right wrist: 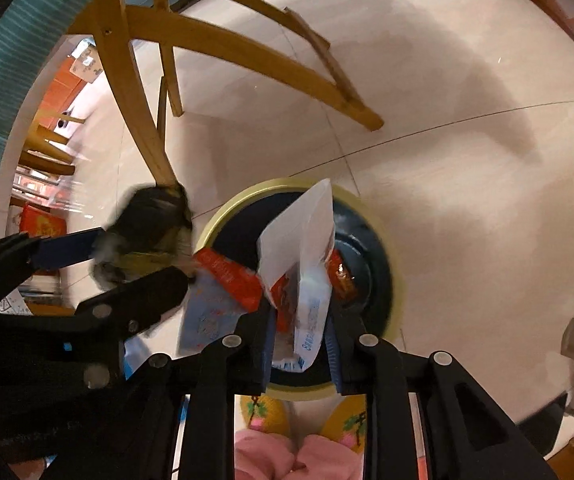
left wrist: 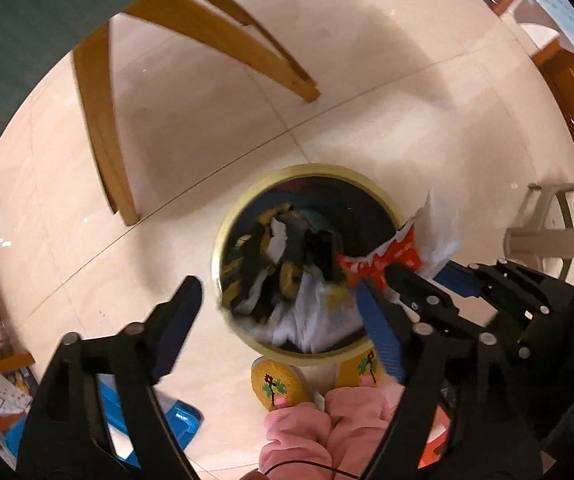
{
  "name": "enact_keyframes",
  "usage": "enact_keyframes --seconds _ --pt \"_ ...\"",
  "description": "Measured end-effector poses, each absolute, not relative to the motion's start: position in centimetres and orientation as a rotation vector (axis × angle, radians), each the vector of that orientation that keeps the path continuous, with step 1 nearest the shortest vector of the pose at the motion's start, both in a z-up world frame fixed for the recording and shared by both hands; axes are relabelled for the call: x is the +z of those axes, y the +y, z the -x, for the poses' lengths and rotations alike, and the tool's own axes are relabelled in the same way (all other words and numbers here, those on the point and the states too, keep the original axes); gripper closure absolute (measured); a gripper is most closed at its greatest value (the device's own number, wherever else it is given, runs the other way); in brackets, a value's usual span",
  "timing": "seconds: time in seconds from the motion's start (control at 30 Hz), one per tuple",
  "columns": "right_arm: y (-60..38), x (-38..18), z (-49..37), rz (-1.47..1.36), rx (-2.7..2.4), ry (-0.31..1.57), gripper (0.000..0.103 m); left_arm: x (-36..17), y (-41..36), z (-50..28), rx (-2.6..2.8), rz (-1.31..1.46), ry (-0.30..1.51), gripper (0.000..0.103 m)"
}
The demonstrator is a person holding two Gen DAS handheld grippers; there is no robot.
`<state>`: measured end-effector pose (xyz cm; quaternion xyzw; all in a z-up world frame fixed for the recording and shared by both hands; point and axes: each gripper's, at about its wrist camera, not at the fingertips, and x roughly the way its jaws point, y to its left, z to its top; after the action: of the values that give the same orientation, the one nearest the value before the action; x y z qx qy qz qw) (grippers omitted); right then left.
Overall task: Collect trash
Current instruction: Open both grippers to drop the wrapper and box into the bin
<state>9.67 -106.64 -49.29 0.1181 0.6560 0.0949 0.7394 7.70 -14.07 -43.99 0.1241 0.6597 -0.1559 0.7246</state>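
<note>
Over bin (left wrist: 223, 240) — left gripper (left wrist: 283, 304) agape; right gripper (right wrist: 299, 344) pinching wrappers (right wrist: 307, 264).

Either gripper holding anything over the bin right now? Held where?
Right gripper: jaws around a bundle of wrappers, at its lower end, above the bin. Left gripper: jaws wide apart, nothing held; dark trash blurs between them.

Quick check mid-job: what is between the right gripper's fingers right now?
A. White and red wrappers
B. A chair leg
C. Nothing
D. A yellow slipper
A: in the right wrist view, white and red wrappers stand between the right gripper's fingers, above the bin.
</note>
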Motion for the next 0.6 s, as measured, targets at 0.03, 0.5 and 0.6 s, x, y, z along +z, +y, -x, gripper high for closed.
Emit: enact_keyframes --seconds 0.03,0.5,0.6 --pt "-106.6 -49.4 -10.0 -0.267 0.207 1.440 0.070 -44.2 -13.7 -8.0 -0.335 -0.267 1.458 0.019" --pt "-107.9 -48.6 -10.6 -0.317 0.181 1.441 0.047 -42.3 -9.7 -8.7 -0.229 -0.177 1.455 0.018" --pt "-108.4 -47.7 -10.4 -0.331 0.169 1.445 0.047 -41.6 -9.2 -8.4 -0.219 -0.164 1.461 0.018"
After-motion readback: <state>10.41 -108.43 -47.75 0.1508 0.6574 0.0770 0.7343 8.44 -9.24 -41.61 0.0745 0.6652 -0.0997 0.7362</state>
